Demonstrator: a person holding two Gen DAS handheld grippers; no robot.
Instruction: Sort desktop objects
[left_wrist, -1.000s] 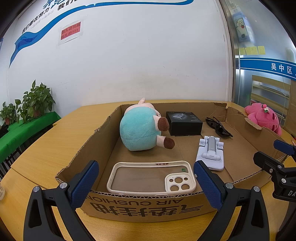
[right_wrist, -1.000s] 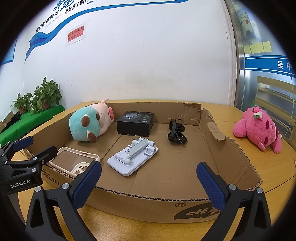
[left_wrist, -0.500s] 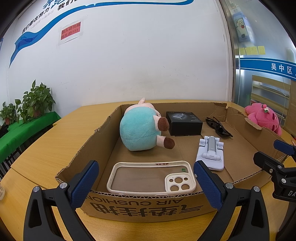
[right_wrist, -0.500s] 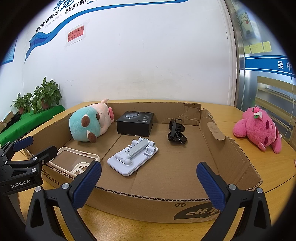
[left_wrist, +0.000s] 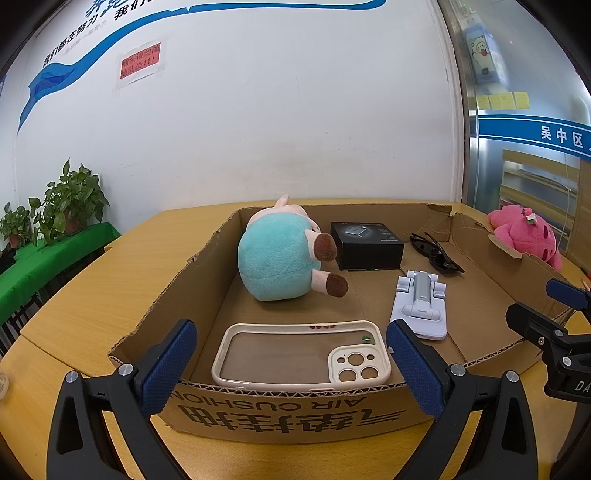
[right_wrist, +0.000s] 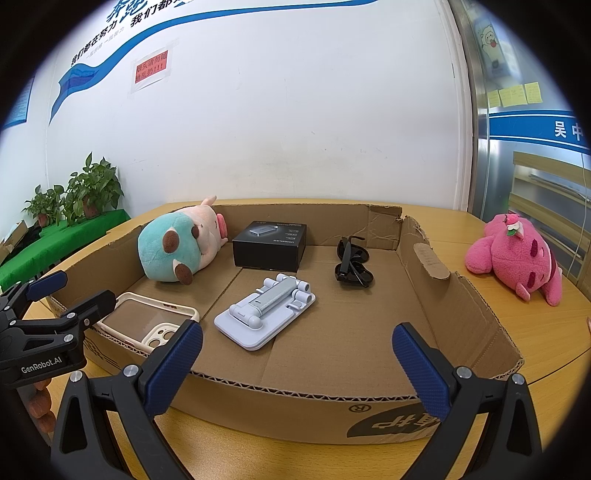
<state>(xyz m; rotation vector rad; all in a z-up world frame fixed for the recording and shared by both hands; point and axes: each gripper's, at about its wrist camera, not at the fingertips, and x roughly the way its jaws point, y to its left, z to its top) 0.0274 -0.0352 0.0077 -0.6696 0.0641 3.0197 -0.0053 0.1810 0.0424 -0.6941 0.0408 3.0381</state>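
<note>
Both grippers are hovering just short of the near wall of the shallow cardboard box (right_wrist: 424, 266), and neither is carrying anything. The left gripper (left_wrist: 290, 360) is sitting with its jaws wide apart, and the right gripper (right_wrist: 297, 360) is likewise spread open and empty.

Inside the box, seen from the right wrist, a teal-and-pink plush pig (right_wrist: 177, 247) is lying at 10 o'clock, a black product box (right_wrist: 271, 243) at 12 o'clock just beside it, and black sunglasses (right_wrist: 351, 267) at 1 o'clock. A white folding phone stand (right_wrist: 266, 314) is lying flat near the centre, and a cream phone case (left_wrist: 303, 354) is resting against the near wall at 8 o'clock.

One item is lying outside: a pink plush toy (right_wrist: 517, 258) on the wooden table (right_wrist: 546, 332), at 3 o'clock, well apart from the box wall.

The step in hand is probably choosing the next item. Judging by the layout, the right gripper is likeliest to swing toward 3 o'clock, close on the soft pink body, and lift it over the wall.
</note>
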